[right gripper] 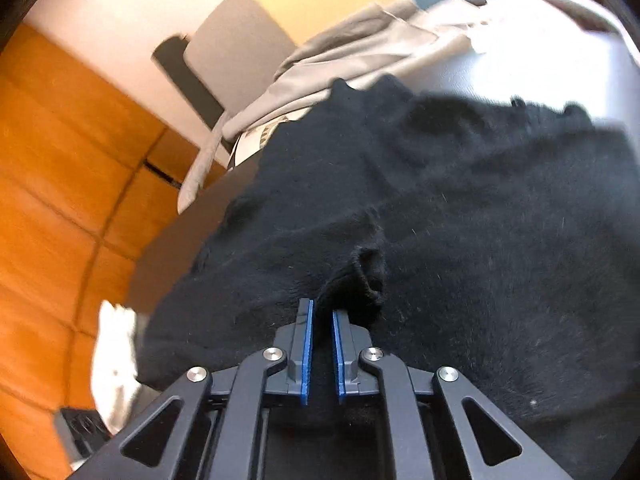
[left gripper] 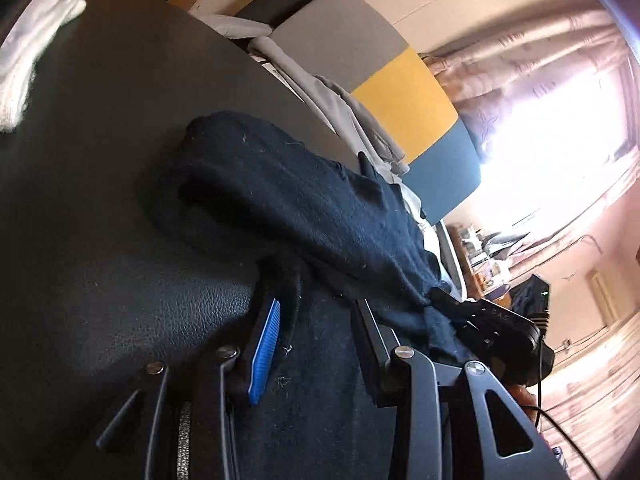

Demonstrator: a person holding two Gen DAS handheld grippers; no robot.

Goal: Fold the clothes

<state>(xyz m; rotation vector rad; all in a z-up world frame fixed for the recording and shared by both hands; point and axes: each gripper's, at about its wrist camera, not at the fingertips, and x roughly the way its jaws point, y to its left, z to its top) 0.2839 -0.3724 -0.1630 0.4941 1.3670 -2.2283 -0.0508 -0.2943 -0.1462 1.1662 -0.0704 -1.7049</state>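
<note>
Black knit garment (right gripper: 460, 220) bunches ahead of our fingers; both the right gripper (right gripper: 322, 316) and left gripper (left gripper: 316, 320) pinch its folds.

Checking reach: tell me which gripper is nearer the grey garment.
Cannot tell. Both the left gripper and right gripper are at the black knit garment; the grey garment lies beyond both.

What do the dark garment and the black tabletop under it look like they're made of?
The dark garment looks like a soft knit, perhaps wool or fleece: matte, fuzzy, flecked with pale lint, with a rolled edge near the right gripper. The black tabletop looks like leather or an imitation of it: a fine pebbled grain with a dull sheen. Which of the two, the pictures can't settle.
</note>
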